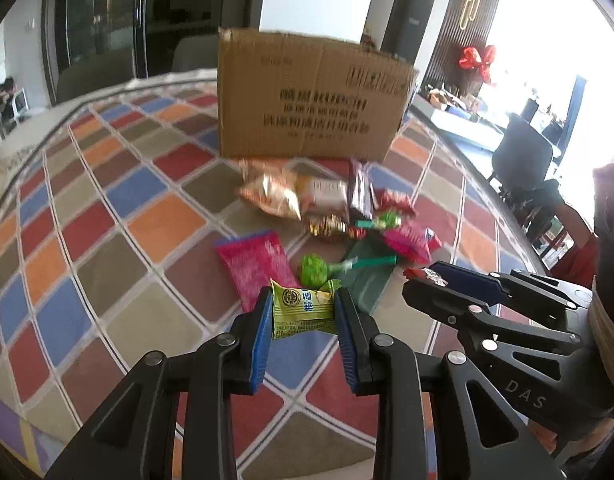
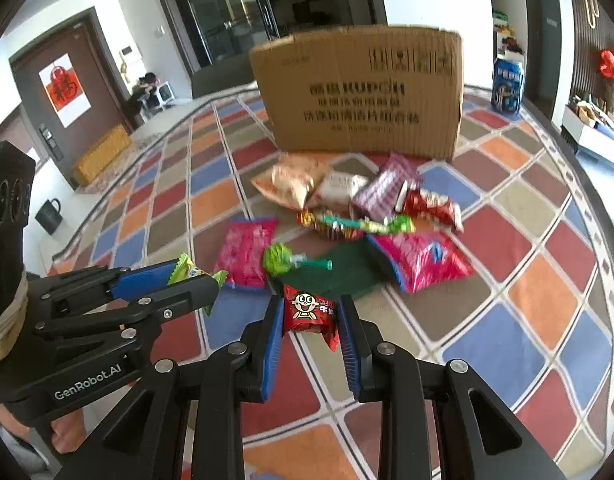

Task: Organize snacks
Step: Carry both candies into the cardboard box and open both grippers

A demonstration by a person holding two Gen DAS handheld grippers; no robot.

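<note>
My left gripper (image 1: 303,312) is shut on a small green snack packet (image 1: 303,310) and holds it above the table; it also shows in the right wrist view (image 2: 187,276). My right gripper (image 2: 310,316) is shut on a red candy packet (image 2: 310,314) with a cartoon face; this gripper also shows in the left wrist view (image 1: 423,276). Ahead lies a pile of snacks: two pink packets (image 2: 247,252) (image 2: 419,258), green lollipops (image 2: 281,258), a gold chip bag (image 2: 295,180), a purple packet (image 2: 383,190). A cardboard box (image 2: 363,92) stands behind the pile.
The table has a checkered multicolour cloth (image 2: 527,292). A blue can (image 2: 506,86) stands to the right of the box. A dark green flat packet (image 2: 339,276) lies under the lollipop. Chairs and a door are beyond the table.
</note>
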